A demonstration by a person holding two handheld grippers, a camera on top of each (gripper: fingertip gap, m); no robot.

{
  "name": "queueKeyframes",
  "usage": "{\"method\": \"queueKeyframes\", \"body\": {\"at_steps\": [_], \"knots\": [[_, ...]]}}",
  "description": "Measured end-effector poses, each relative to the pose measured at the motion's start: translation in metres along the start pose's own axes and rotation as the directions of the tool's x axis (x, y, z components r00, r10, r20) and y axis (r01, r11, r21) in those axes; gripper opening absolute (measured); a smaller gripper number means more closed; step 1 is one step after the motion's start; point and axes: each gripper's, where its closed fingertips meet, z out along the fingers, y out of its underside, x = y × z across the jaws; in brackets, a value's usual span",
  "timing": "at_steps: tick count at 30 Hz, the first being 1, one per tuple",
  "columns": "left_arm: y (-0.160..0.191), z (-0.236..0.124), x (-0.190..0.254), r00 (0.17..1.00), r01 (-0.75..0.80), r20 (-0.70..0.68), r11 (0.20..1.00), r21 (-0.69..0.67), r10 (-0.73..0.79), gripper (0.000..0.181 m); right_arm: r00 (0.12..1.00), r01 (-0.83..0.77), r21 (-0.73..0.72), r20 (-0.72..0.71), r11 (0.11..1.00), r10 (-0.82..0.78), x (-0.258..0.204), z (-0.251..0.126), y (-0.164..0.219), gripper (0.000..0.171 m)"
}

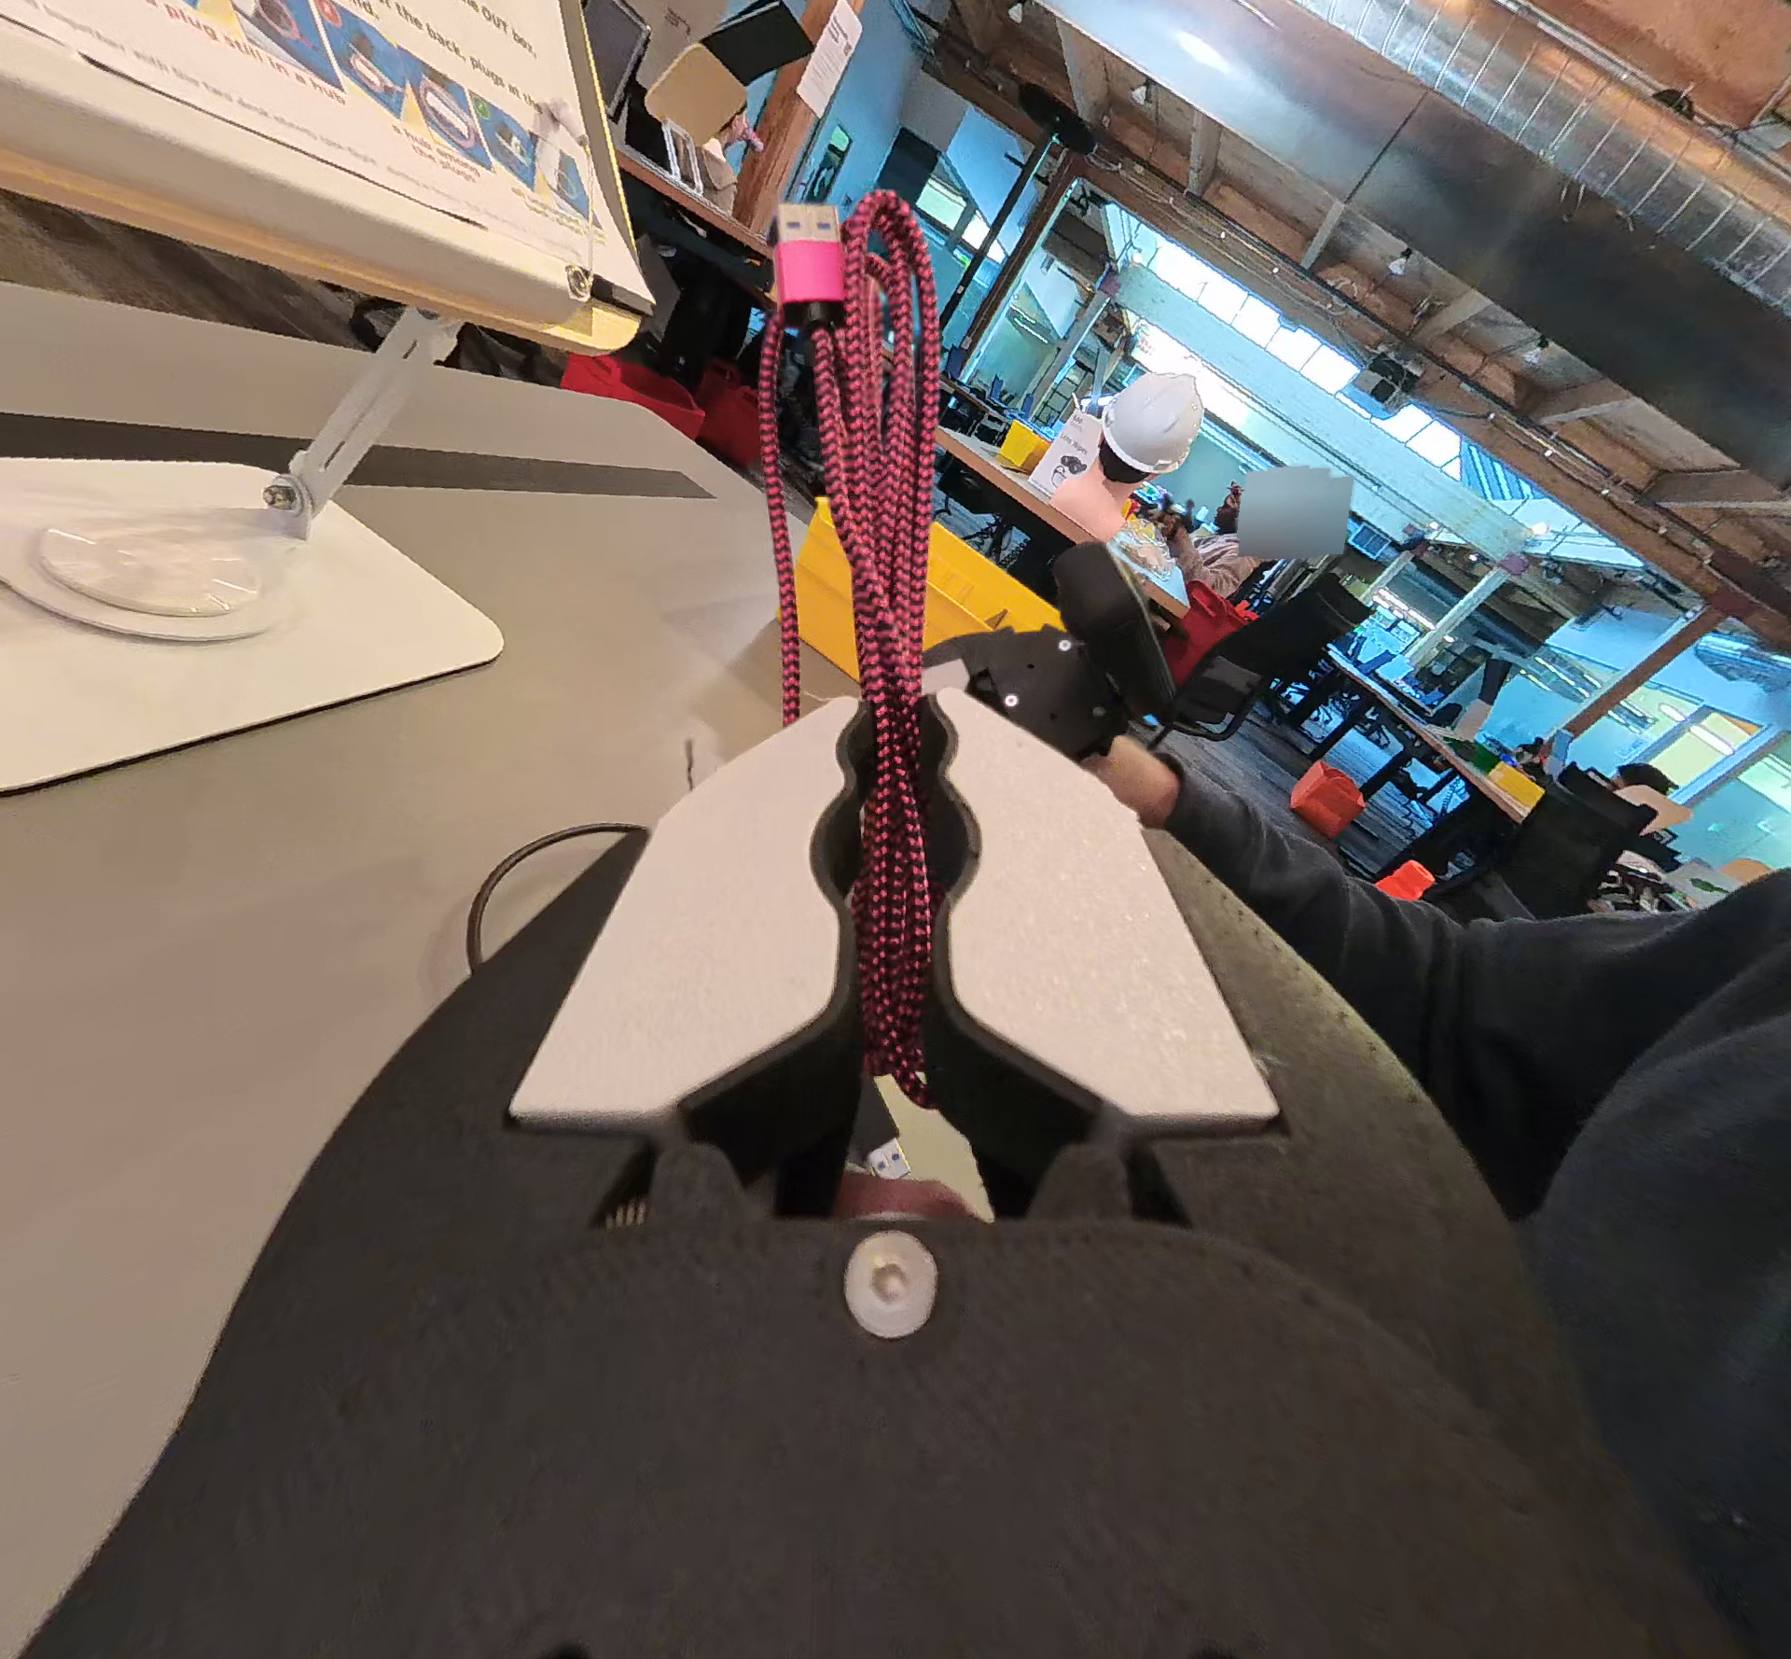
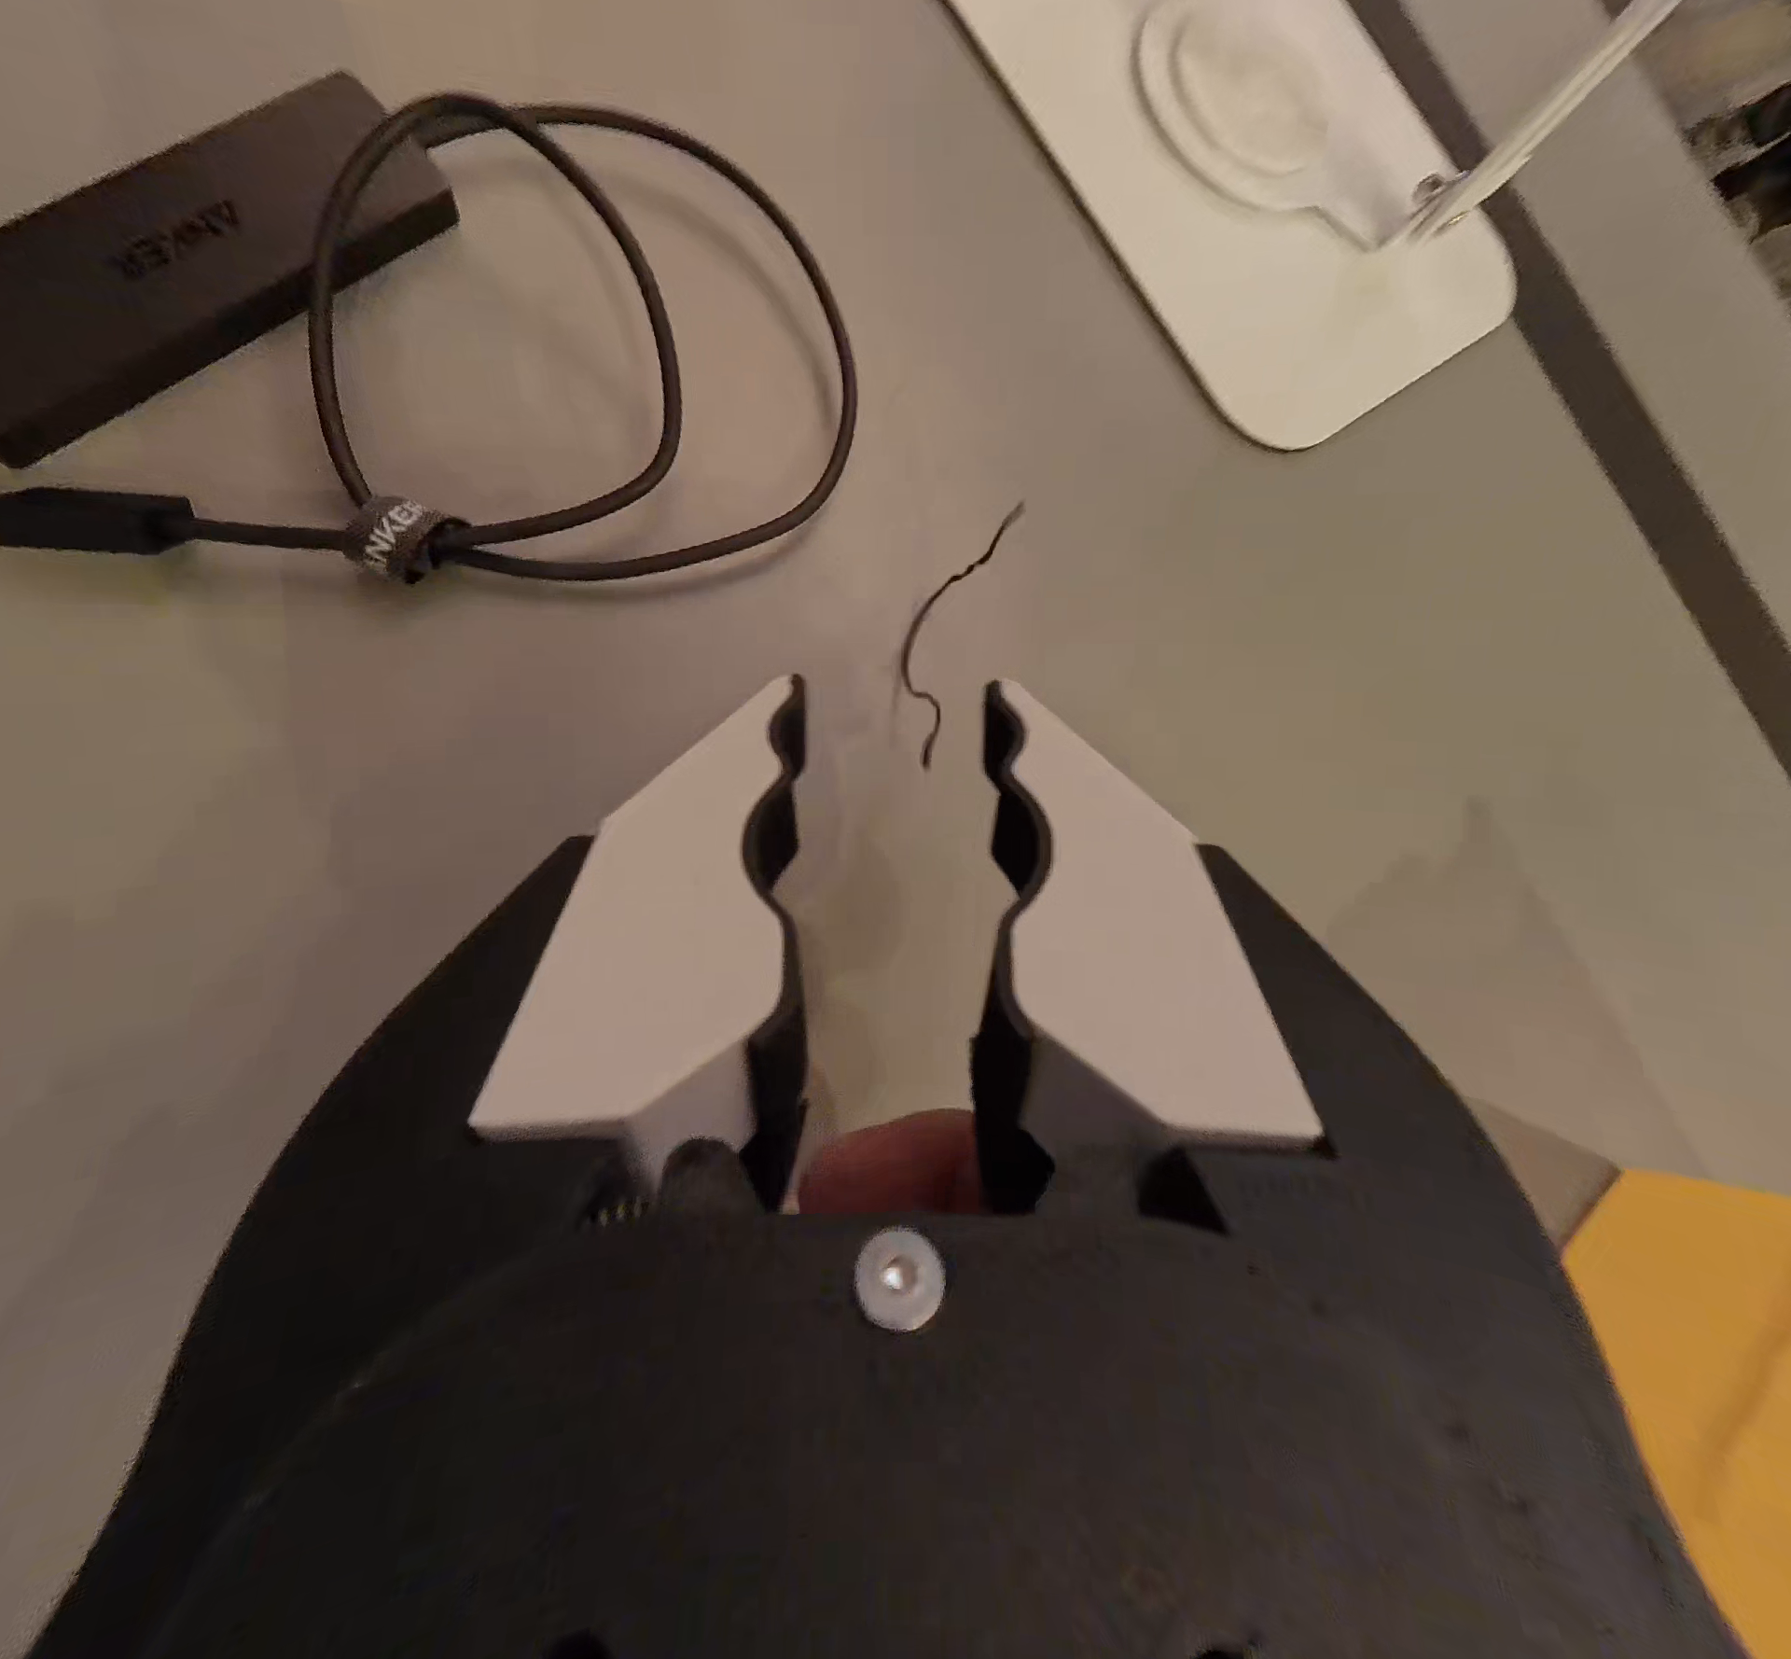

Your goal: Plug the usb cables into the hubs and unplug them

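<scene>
My left gripper (image 1: 896, 711) is shut on a folded bundle of pink-and-black braided usb cable (image 1: 872, 546). It holds the bundle up above the grey table (image 1: 291, 934), with the pink plug (image 1: 807, 255) at the top. My right gripper (image 2: 892, 691) is open and empty, pointing down at the table (image 2: 1260, 691). A black usb hub (image 2: 194, 255) lies at the left of the right wrist view, with its own black looped cable (image 2: 581, 352) tied by a strap beside it. The right gripper (image 1: 1047, 672) also shows in the left wrist view, behind the bundle.
A white stand base (image 2: 1211, 158) sits on the table ahead and right of my right gripper; it holds a tilted instruction board (image 1: 291, 61). Yellow bins (image 1: 872, 585) stand past the table edge. A thin dark thread (image 2: 930, 643) lies on the table. Tip to tip, the grippers are about 25 cm apart. Both grippers' tips are roughly 15 cm from the black usb hub (image 2: 194, 255).
</scene>
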Motion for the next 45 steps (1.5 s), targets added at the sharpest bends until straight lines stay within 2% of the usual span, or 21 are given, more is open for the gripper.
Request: {"method": "queueKeyframes", "body": {"at_steps": [1, 3, 5, 7, 9, 12, 15, 17, 21, 30, 33, 36, 45], "knots": [[0.001, 0.001, 0.0, 1.0, -0.004, 0.001, 1.0, -0.005, 0.004, 0.008, 1.0, 0.004, 0.013, -0.016, 1.0, -0.004, 0.002, -0.005, -0.004, 0.046], [0.004, 0.003, 0.002, 1.0, 0.001, -0.012, 1.0, -0.01, -0.002, 0.008, 0.999, 0.025, 0.041, -0.039, 0.999, -0.024, 0.004, -0.019, -0.017, 0.05], [0.003, 0.004, 0.005, 0.999, 0.024, -0.035, 1.0, 0.005, -0.024, 0.008, 1.0, 0.017, 0.126, -0.004, 0.992, -0.017, -0.005, -0.035, -0.045, 0.048], [0.002, 0.006, 0.01, 0.995, 0.065, -0.08, 0.998, 0.021, -0.063, 0.008, 0.987, -0.08, 0.296, 0.159, 0.952, 0.033, -0.032, -0.055, -0.091, 0.042], [0.001, 0.008, 0.018, 0.985, 0.106, -0.139, 0.994, 0.031, -0.101, 0.008, 0.935, -0.215, 0.416, 0.348, 0.884, 0.064, -0.061, -0.07, -0.134, 0.039], [0.009, 0.014, 0.027, 0.986, 0.062, -0.157, 0.998, 0.003, -0.06, 0.008, 0.853, -0.354, 0.473, 0.517, 0.807, 0.071, -0.088, -0.074, -0.174, 0.035], [0.015, 0.017, 0.034, 0.987, 0.015, -0.161, 1.0, -0.021, -0.019, 0.008, 0.805, -0.438, 0.497, 0.588, 0.749, 0.08, -0.093, -0.074, -0.193, 0.027], [0.014, 0.016, 0.037, 0.982, 0.025, -0.185, 1.0, -0.019, -0.028, 0.008, 0.786, -0.46, 0.51, 0.615, 0.727, 0.065, -0.092, -0.076, -0.194, 0.006], [0.021, 0.019, 0.037, 0.975, 0.004, -0.22, 0.998, -0.06, -0.017, 0.008, 0.767, -0.471, 0.499, 0.639, 0.727, 0.058, -0.089, -0.077, -0.188, 0.0], [0.014, 0.011, 0.021, 0.984, -0.024, -0.176, 0.999, -0.049, 0.015, 0.007, 0.79, -0.458, 0.515, 0.609, 0.724, 0.066, -0.072, -0.087, -0.173, 0.0], [0.016, 0.008, 0.014, 0.988, -0.03, -0.157, 0.997, -0.073, 0.018, 0.008, 0.806, -0.454, 0.529, 0.587, 0.717, 0.076, -0.066, -0.093, -0.167, 0.0], [0.025, 0.008, 0.011, 0.988, -0.1, -0.134, 0.984, -0.148, 0.081, 0.007, 0.814, -0.461, 0.545, 0.573, 0.7, 0.09, -0.057, -0.102, -0.163, 0.0], [0.0, -0.01, -0.015, 0.994, -0.108, -0.002, 0.986, -0.128, 0.109, 0.006, 0.873, -0.458, 0.598, 0.444, 0.658, 0.204, -0.002, -0.129, -0.133, 0.0]]}}
